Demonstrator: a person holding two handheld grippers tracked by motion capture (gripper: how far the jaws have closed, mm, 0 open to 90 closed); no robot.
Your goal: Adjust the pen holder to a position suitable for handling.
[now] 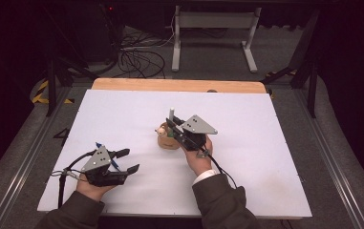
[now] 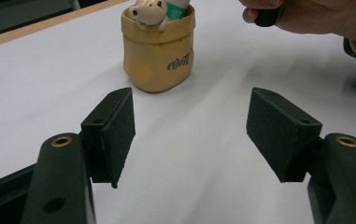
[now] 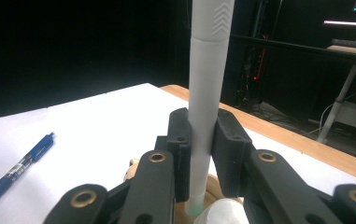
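Two grippers: both at work around one landmark, the tan holder (image 1: pixel 168 137).
Left gripper (image 1: pixel 126 161): near-left of the holder, level above the table (image 1: pixel 265 143), jaws spread wide, nothing between them.
Blue pen (image 1: pixel 107 153): on the table, left of the holder, beside the left gripper.
White pen (image 3: pixel 207 88): upright, lower tip at the holder's mouth.
Right gripper (image 3: pixel 202 149): above the holder, clamped on the white pen.
Risk: an off-centre descent may tip the holder, which has no steadying support.
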